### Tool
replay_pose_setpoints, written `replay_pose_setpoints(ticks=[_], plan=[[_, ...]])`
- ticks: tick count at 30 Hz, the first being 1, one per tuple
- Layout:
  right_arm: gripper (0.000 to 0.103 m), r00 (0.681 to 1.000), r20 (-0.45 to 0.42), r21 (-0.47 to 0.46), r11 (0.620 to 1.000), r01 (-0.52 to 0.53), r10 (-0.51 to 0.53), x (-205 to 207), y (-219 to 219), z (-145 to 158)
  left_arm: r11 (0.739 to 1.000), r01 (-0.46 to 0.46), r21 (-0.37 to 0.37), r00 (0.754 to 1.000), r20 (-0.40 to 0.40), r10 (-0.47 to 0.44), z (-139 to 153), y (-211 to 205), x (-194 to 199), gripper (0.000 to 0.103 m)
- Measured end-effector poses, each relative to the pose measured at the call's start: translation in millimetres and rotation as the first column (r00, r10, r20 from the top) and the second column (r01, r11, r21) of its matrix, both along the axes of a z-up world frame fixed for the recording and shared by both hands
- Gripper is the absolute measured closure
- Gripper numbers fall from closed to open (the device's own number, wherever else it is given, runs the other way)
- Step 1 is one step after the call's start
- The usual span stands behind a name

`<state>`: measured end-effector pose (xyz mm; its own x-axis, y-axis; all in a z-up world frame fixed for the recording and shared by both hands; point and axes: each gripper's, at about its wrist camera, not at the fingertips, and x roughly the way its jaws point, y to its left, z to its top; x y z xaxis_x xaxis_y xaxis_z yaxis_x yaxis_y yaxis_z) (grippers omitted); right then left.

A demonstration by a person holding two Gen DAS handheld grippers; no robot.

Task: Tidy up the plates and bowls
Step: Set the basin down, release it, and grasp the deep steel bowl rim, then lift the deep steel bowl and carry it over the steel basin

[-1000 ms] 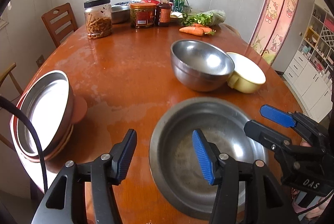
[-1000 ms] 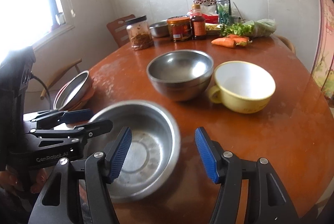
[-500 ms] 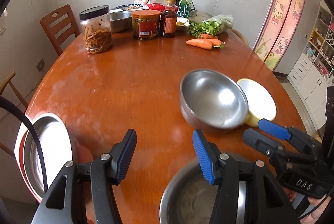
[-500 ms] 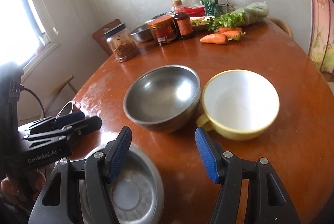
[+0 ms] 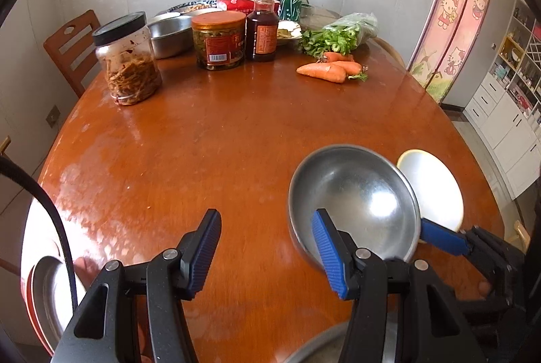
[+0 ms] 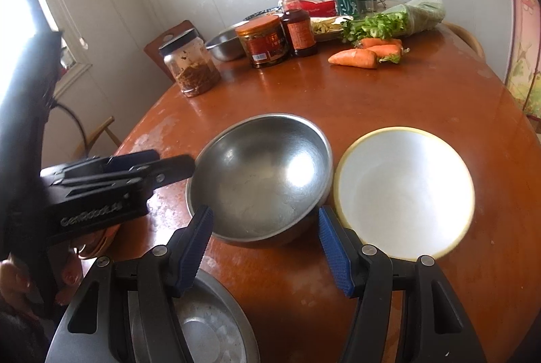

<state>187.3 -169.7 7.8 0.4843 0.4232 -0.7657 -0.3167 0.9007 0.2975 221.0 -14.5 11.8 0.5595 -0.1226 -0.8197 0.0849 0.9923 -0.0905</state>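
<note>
Steel bowl [image 6: 260, 177] touching yellow cup [image 6: 404, 190] (white inside).

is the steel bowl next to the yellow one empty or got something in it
Empty. The right wrist view looks straight into the steel bowl and shows only bare, shiny metal inside; the yellow bowl beside it is empty too.

Round red-brown tabletop [image 5: 216, 139], glossy, worn pale patches near left edge. Landmark: steel bowl [image 6: 260, 177]. Touching its right: yellow-rimmed white bowl [image 6: 404, 190]. Nearer the camera: shallow steel basin [image 6: 206, 329]. Far behind it: two carrots [image 6: 367, 53], bagged greens [image 6: 399, 19], jars [image 6: 262, 40], sauce bottle [image 6: 297, 24].
</note>
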Motion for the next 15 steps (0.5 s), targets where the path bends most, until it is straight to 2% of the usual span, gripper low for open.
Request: replay_pose_setpoints(ticks=[8,15], plan=[[0.037,1.0,0.005,-0.01,1.0,0.003,-0.003,11,2,-2,1.0,0.024,-0.006,0.999,-0.037,-0.024,-12,-8,28,0.047],[0.036,0.999,0.019,-0.036,0.998,-0.044,0.045,18,14,-4,1.0,0.015,-0.019,0.997,-0.075,-0.016,-22,-3,35,0.047]])
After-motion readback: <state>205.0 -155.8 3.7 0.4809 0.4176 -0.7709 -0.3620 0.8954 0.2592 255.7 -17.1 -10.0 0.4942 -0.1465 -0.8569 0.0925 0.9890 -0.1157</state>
